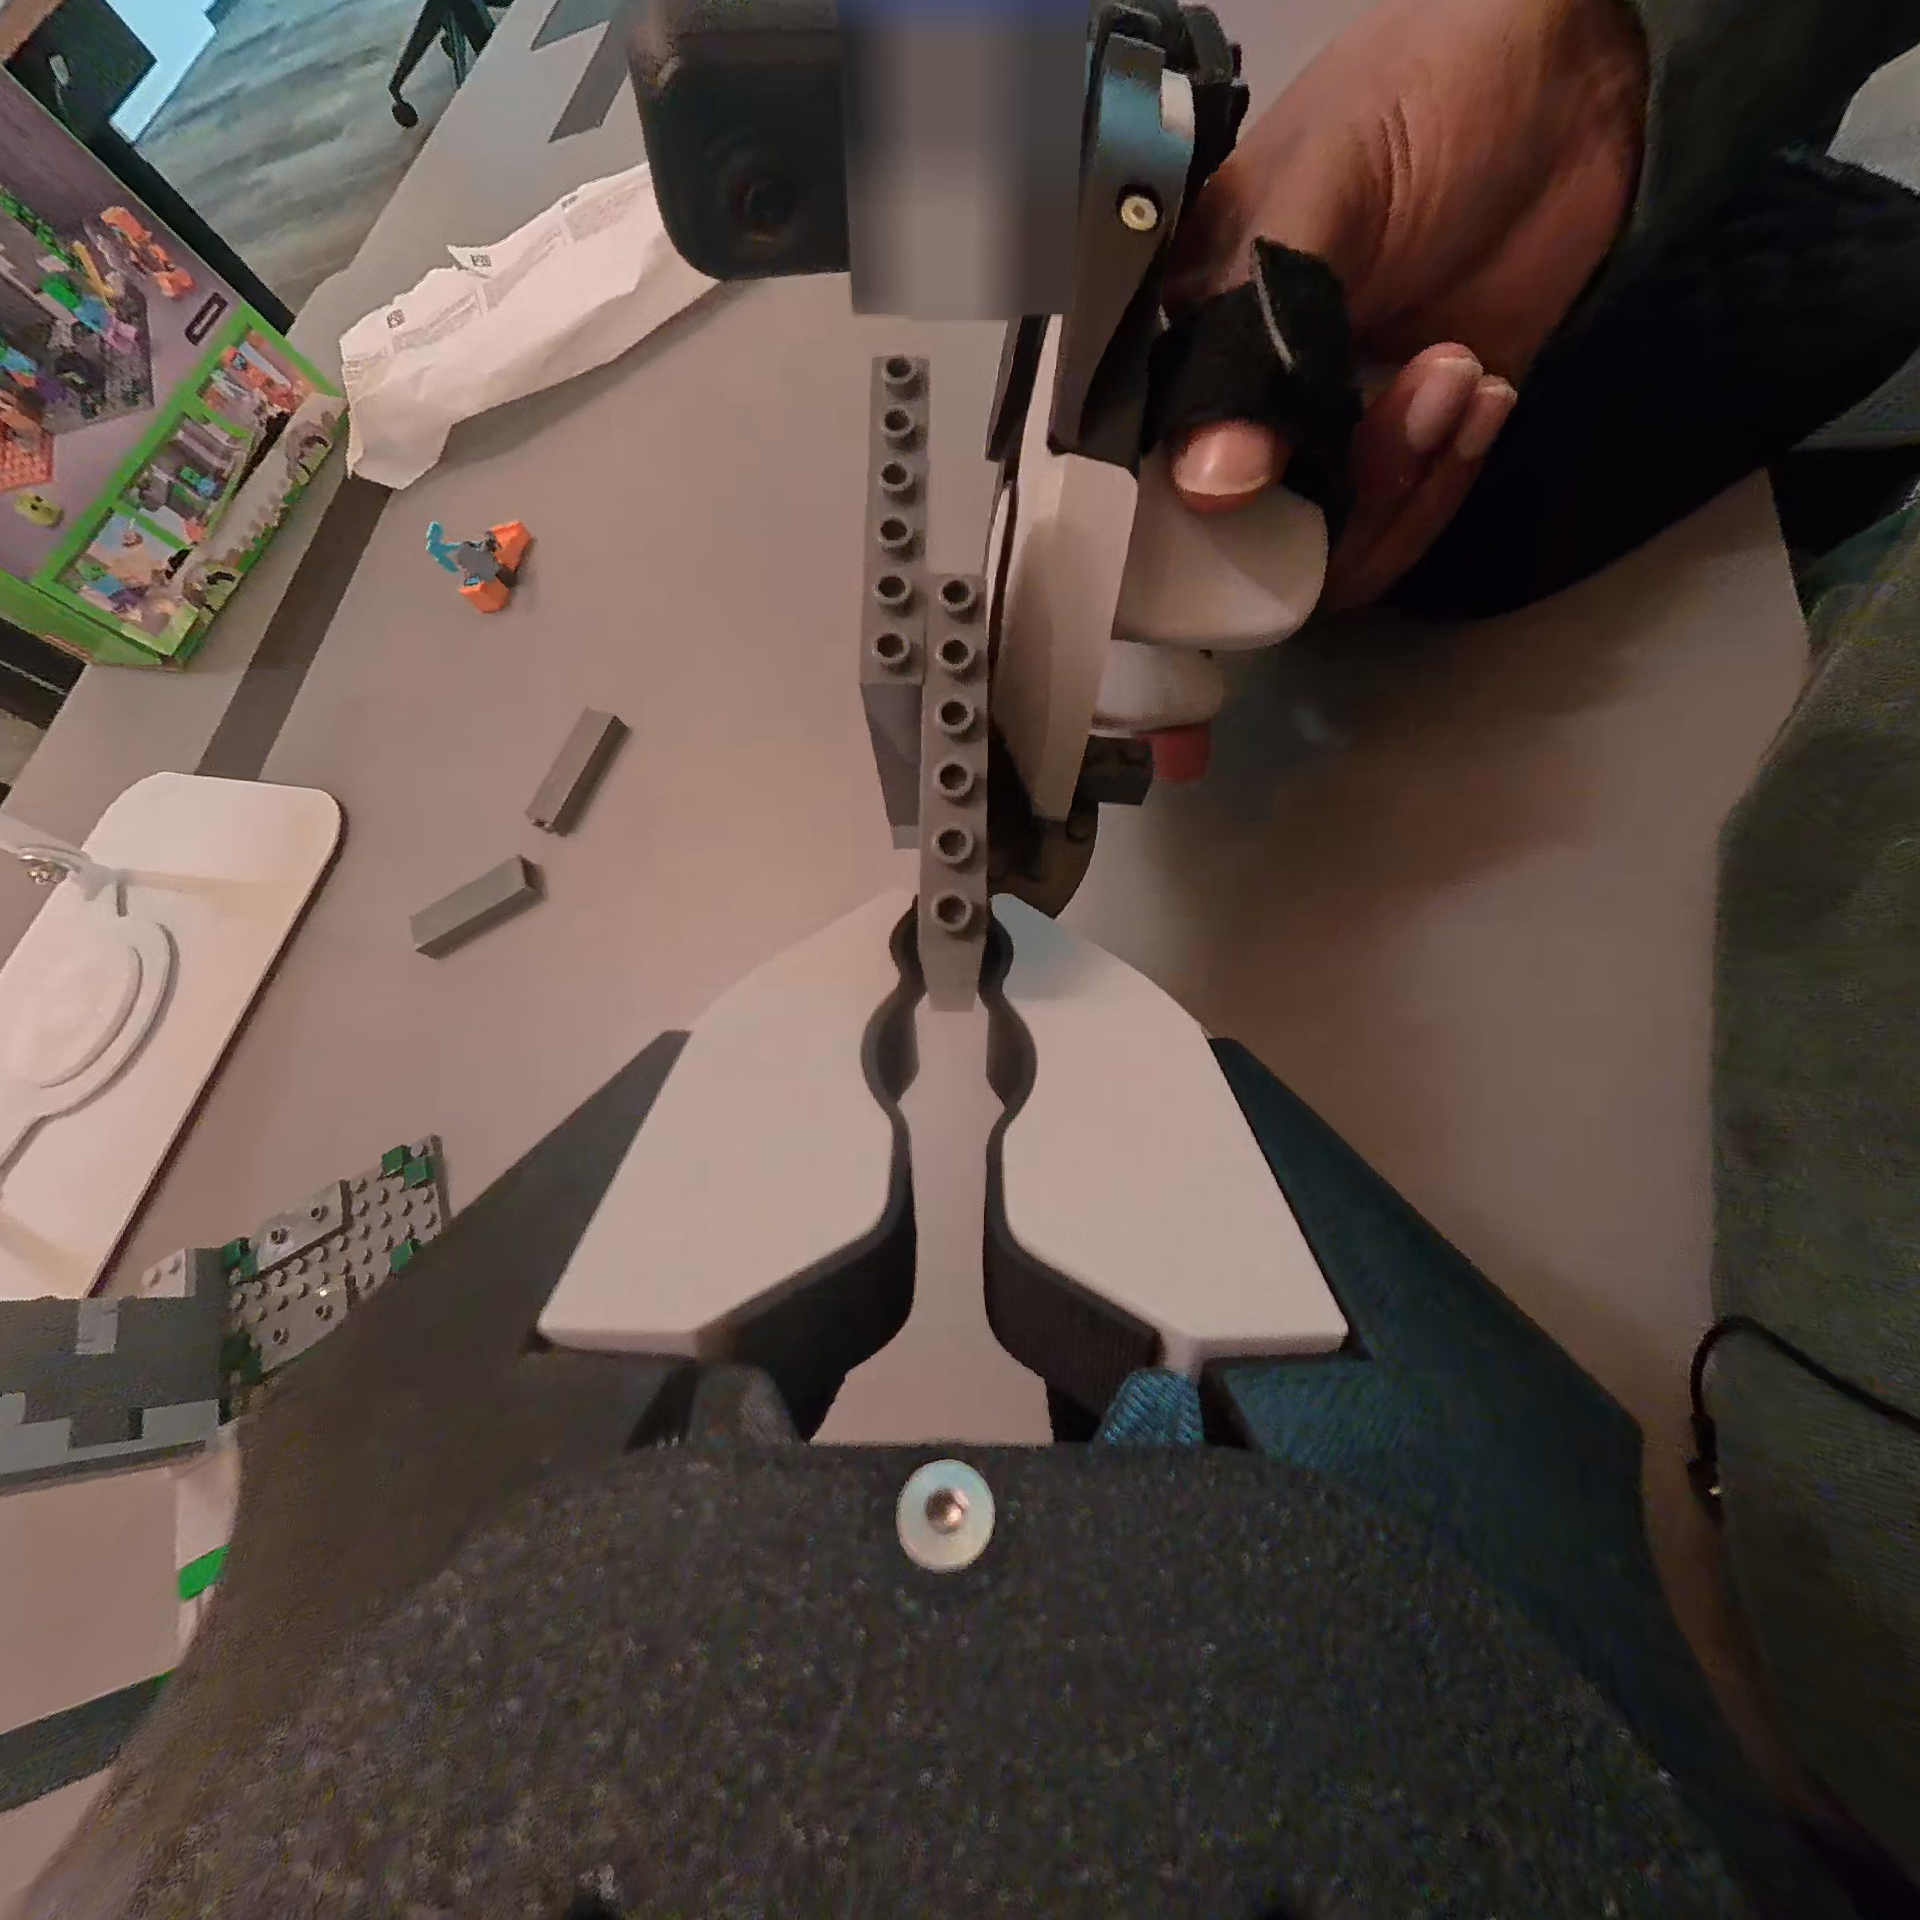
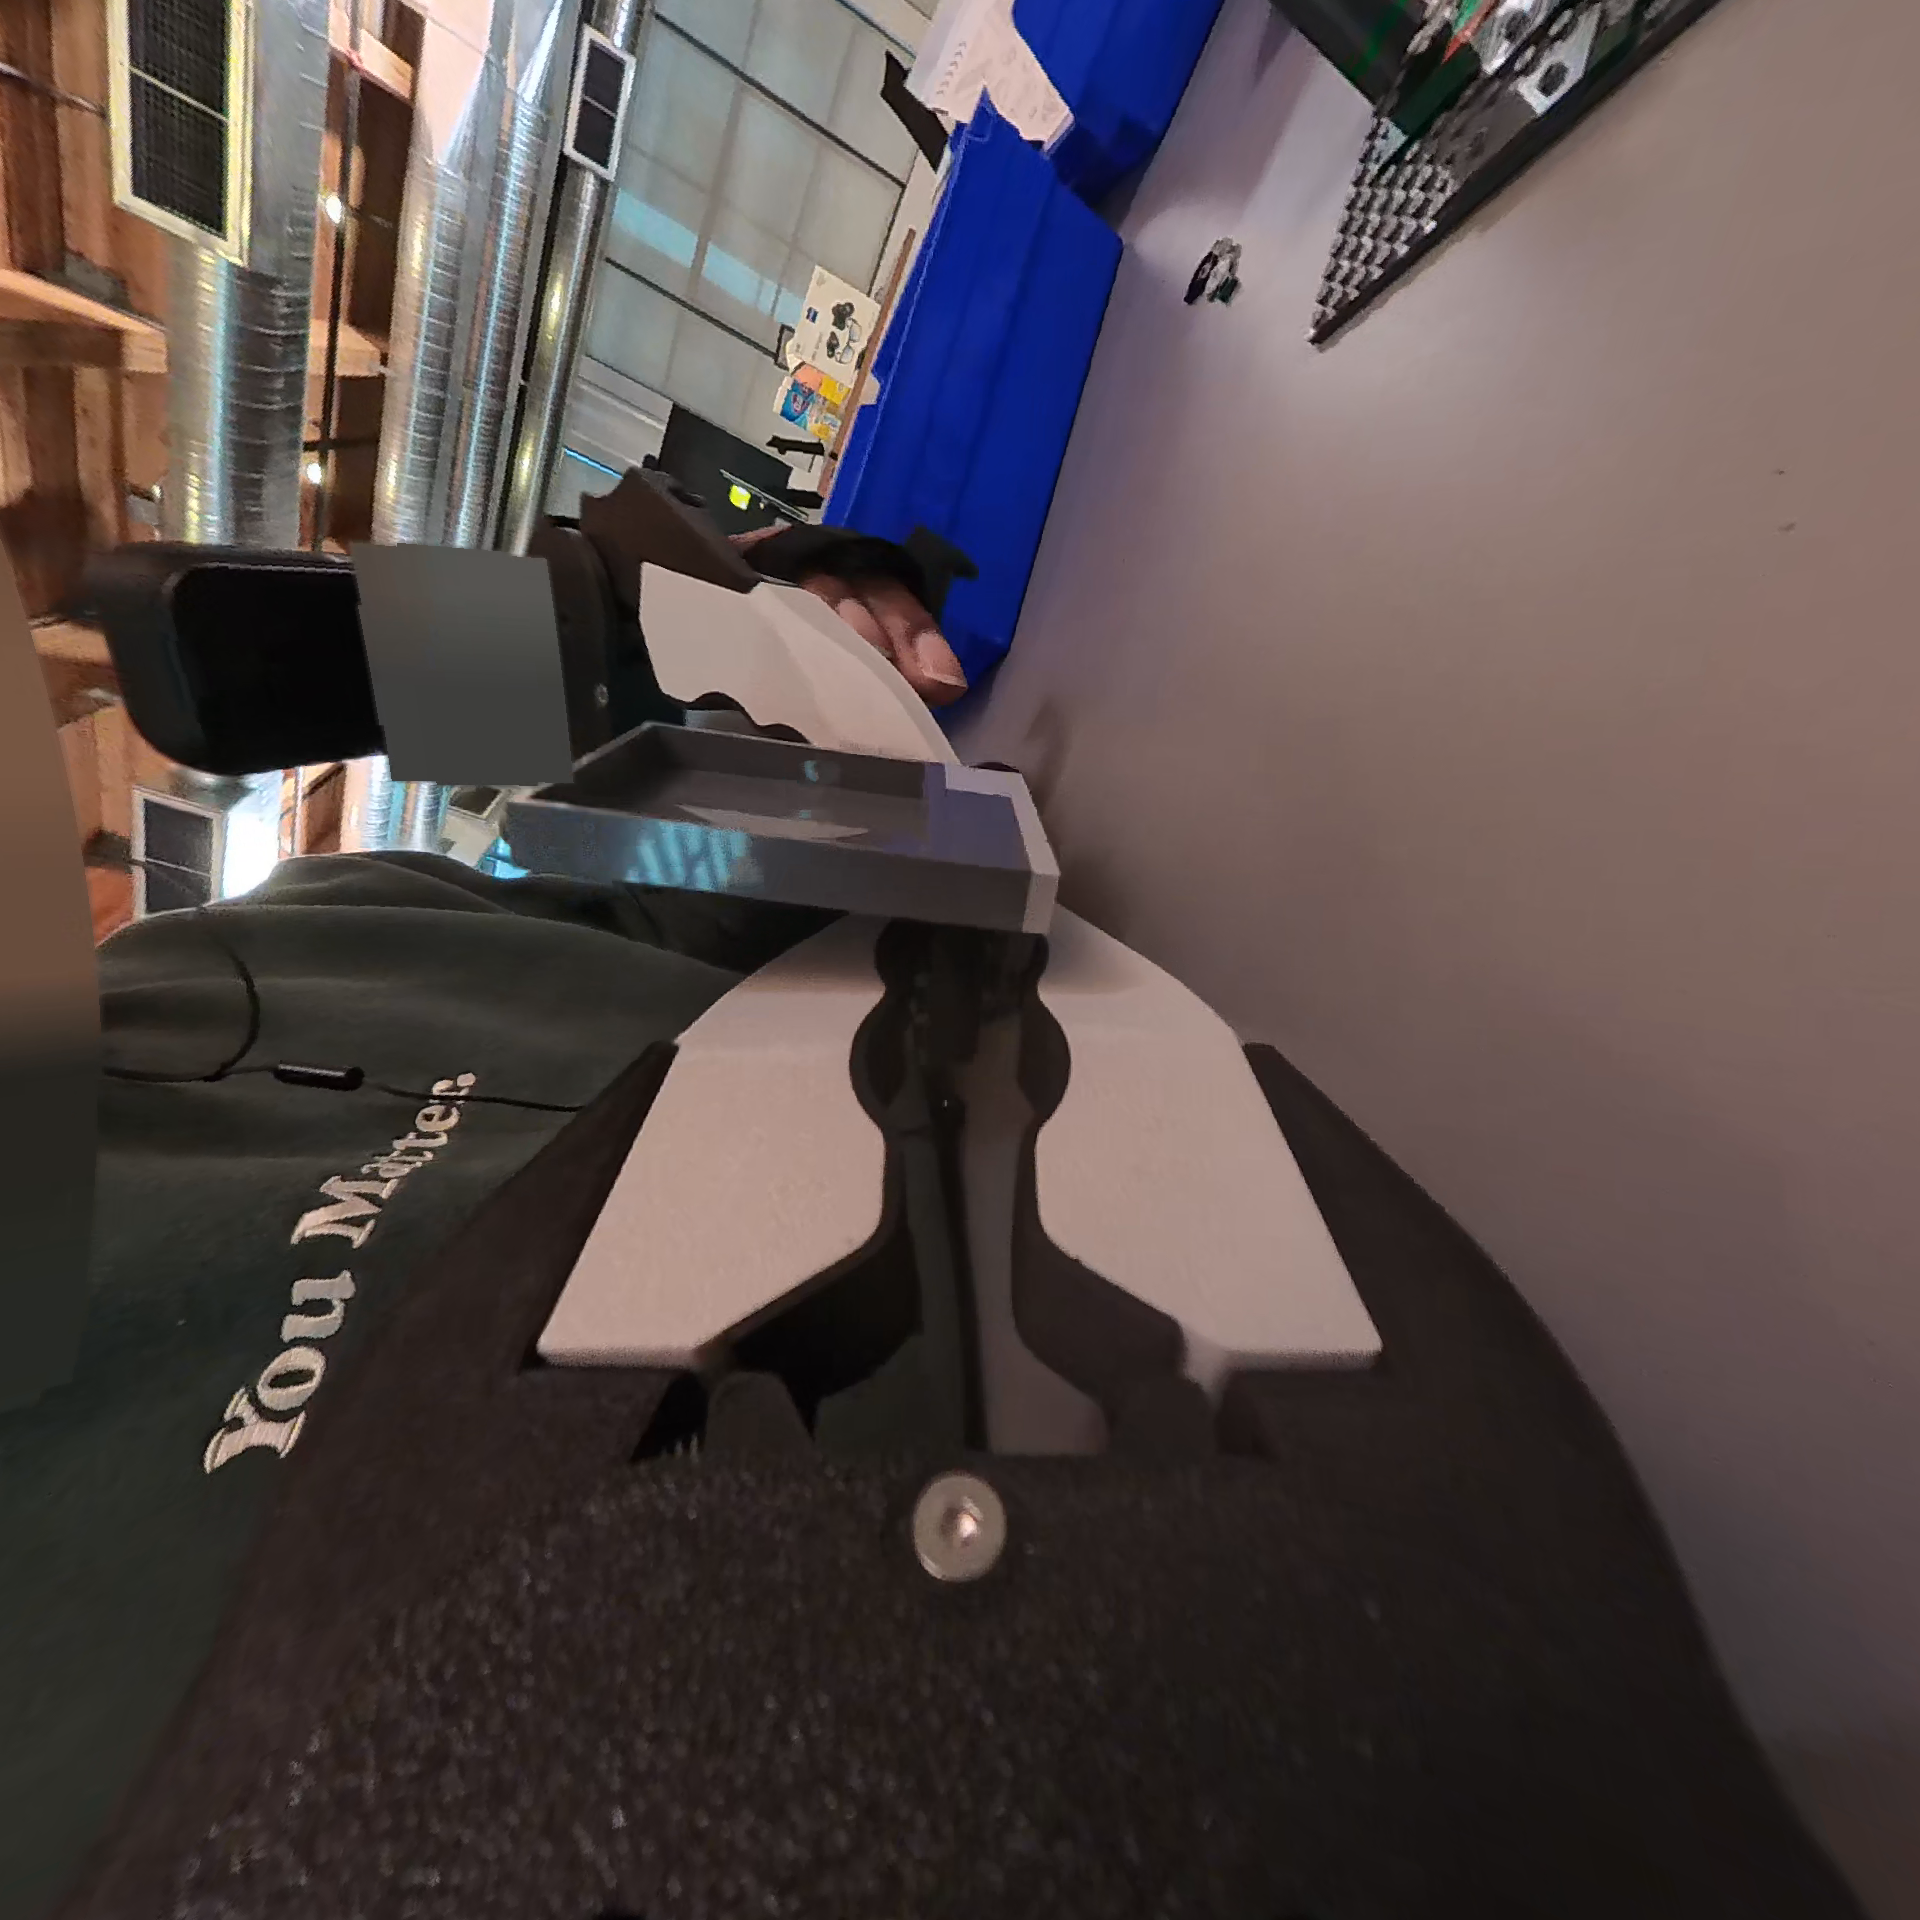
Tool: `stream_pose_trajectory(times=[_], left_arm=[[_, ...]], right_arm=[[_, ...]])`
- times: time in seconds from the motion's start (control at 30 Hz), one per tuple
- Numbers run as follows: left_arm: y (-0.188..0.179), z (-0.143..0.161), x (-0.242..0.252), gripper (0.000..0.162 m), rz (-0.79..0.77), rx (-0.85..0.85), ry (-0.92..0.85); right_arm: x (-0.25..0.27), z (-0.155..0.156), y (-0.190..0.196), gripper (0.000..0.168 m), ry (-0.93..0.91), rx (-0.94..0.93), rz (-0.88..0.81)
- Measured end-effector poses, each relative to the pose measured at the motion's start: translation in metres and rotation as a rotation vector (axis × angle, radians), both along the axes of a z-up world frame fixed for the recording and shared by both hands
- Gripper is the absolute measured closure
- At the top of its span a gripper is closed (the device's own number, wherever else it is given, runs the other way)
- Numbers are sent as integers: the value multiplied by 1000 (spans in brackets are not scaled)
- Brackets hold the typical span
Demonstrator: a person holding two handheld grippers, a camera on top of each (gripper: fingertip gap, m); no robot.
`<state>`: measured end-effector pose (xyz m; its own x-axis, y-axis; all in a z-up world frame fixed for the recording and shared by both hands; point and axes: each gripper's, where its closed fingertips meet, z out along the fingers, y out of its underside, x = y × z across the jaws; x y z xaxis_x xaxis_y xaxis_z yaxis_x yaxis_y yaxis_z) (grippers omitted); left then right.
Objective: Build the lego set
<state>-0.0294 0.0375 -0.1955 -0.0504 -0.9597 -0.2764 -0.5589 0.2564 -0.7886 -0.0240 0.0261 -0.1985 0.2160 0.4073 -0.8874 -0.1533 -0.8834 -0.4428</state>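
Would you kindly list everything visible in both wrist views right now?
long studded bricks: two, grey, joined offset, held between both grippers
loose bricks: two, grey, on table, left
minifigure pieces: one cluster, orange and teal, on table
set box: one, green-edged, far left
paper sheet: one, white, crumpled, far table
partial build: one, grey-green, lower left
bins: blue, count unclear, table's far end
left hand-held gripper: shut on bricks
right hand-held gripper: shut on bricks
hand: one, gripping right handle

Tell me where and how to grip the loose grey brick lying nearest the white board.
Take the grey brick across its two long side faces at mid-length, coming straight down from above. It lies flat on the table with open space all round, and its narrow width suits the fingers.
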Motion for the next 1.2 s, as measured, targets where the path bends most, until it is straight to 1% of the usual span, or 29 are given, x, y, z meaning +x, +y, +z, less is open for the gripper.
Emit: stream_pose_trajectory(times=[0.2, 0.67, 0.97, 1.2], left_arm=[[-1, 4, 0, 154, -18, 15, -9], [-5, 6, 3, 154, -30, 23, 11], [-6, 10, 4, 154, -41, 78, 20], [-7, 10, 5, 154, -52, 93, 18]], right_arm=[[0, 6, -2, 151, 40, -7, 11], [-2, 6, -4, 150, 30, 0, -3], [-1, 7, -4, 153, 21, 47, -40], [0, 7, -5, 153, 32, 43, -60]])
